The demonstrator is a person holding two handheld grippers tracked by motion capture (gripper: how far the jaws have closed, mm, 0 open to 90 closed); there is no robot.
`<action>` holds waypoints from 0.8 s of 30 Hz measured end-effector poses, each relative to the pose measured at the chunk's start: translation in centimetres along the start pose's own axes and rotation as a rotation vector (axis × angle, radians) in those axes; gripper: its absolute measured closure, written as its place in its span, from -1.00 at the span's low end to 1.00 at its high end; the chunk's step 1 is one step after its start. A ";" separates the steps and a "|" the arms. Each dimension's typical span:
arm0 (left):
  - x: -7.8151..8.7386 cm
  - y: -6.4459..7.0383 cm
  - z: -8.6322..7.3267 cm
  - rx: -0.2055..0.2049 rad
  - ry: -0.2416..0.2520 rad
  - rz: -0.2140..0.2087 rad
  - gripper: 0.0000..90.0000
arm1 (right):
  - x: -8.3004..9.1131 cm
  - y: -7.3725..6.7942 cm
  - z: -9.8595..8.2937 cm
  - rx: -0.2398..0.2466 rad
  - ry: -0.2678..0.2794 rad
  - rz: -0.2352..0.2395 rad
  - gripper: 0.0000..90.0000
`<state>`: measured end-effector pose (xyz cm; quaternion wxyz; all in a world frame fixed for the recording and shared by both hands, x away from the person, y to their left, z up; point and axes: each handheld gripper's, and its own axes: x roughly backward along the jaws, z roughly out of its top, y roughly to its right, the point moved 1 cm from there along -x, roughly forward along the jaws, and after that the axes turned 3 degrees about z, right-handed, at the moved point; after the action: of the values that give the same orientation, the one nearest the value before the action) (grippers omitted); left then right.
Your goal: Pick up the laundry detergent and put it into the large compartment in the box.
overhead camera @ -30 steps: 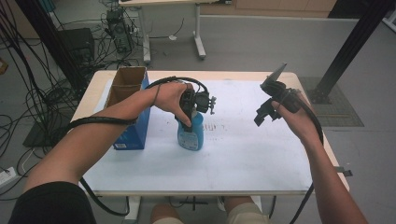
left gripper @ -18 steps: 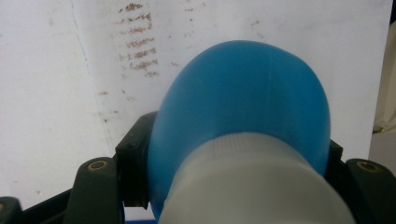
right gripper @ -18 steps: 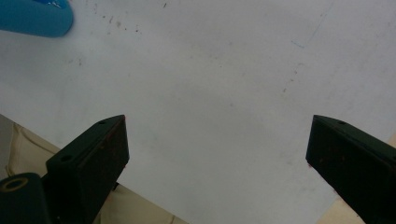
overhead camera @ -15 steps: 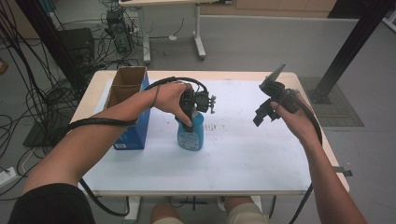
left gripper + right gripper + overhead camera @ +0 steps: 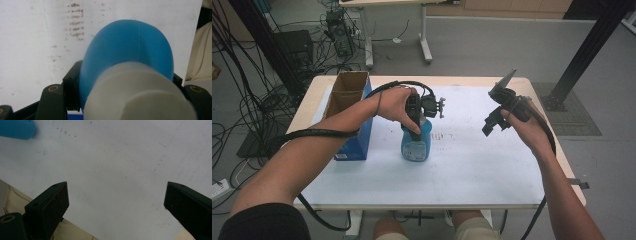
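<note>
While left gripper (image 5: pixel 416 131) fingers clamp the blue bottle (image 5: pixel 415 142), right gripper (image 5: pixel 493 122) hangs wide.
Risk: smooth neck slipping, bottle toppling on surface (image 5: pixel 472 170).

Blue bottle (image 5: pixel 415 142) w/ white cap (image 5: pixel 140 97), upright, mid-table beside blue box.

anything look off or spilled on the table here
Nothing spilled. The blue bottle stands upright with the left tool around its neck. The only oddity is faint brownish smudges on the white table cover, which look like old stains.
</note>
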<state>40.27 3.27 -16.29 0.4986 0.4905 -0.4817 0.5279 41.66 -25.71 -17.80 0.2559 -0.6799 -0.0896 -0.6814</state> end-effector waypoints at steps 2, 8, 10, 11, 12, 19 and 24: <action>0.7 0.2 0.1 0.010 0.001 0.008 -0.18 | 0.0 0.0 -0.1 0.006 0.004 0.000 -0.86; 3.0 1.0 0.8 0.056 -0.014 0.041 -0.18 | 0.3 -0.3 -0.4 0.015 0.009 -0.007 -0.86; 3.9 1.2 0.9 0.080 -0.015 0.054 -0.18 | 0.4 -0.3 -0.5 0.012 0.011 -0.007 -0.86; 4.4 1.3 1.0 0.095 -0.016 0.059 -0.18 | 0.4 -0.2 -0.6 0.014 0.009 -0.008 -0.86; 5.0 1.3 1.0 0.109 -0.020 0.061 -0.18 | 0.4 -0.2 -0.6 0.009 0.008 -0.008 -0.86; 9.2 2.0 1.2 0.189 -0.044 0.101 -0.17 | 0.5 -0.1 -0.7 0.009 -0.004 -0.018 -0.86; 12.6 1.8 0.5 0.308 -0.040 0.126 -0.17 | 0.9 -0.3 -0.8 0.021 -0.003 -0.027 -0.86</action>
<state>38.22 3.34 -3.74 0.3740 0.5402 -0.4347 0.6159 40.87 -26.01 -16.91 0.2536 -0.6769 -0.1061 -0.6828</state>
